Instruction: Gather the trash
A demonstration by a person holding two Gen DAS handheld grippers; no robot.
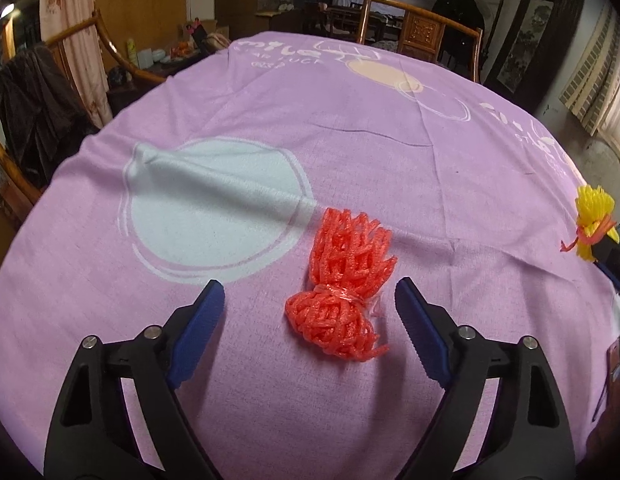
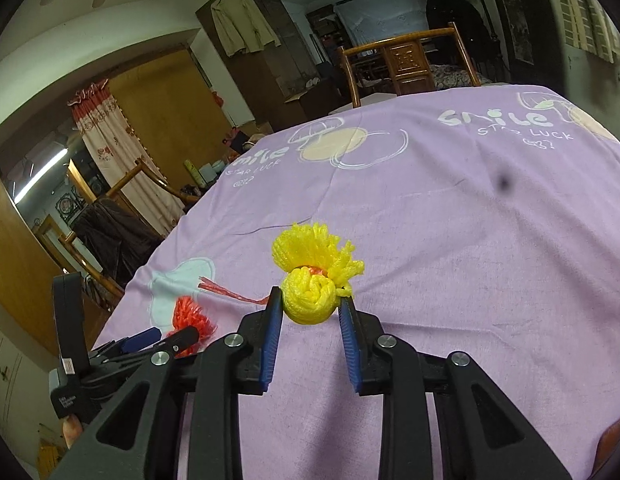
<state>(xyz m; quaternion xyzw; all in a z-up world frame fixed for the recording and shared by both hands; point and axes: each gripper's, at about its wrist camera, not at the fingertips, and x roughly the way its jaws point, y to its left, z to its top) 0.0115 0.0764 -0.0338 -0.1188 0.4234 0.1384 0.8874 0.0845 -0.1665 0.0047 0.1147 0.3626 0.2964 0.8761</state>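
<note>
A red foam net bundle (image 1: pixel 344 288) lies on the purple tablecloth (image 1: pixel 269 128), tied at its waist. My left gripper (image 1: pixel 310 300) is open, its blue pads on either side of the bundle's lower end, not touching it. My right gripper (image 2: pixel 310 300) is shut on a yellow foam net bundle (image 2: pixel 312 276), holding it above the cloth; a red tie strip (image 2: pixel 229 293) trails to its left. The yellow bundle also shows at the right edge of the left wrist view (image 1: pixel 594 220). The red bundle (image 2: pixel 191 316) and left gripper (image 2: pixel 157 340) show at lower left of the right wrist view.
The cloth (image 2: pixel 470 240) covers a table with printed circles and lettering. Wooden chairs stand at the far side (image 1: pixel 422 32) and at the left (image 1: pixel 25 112) with dark clothing draped. A cluttered side surface (image 1: pixel 157 56) lies beyond the left edge.
</note>
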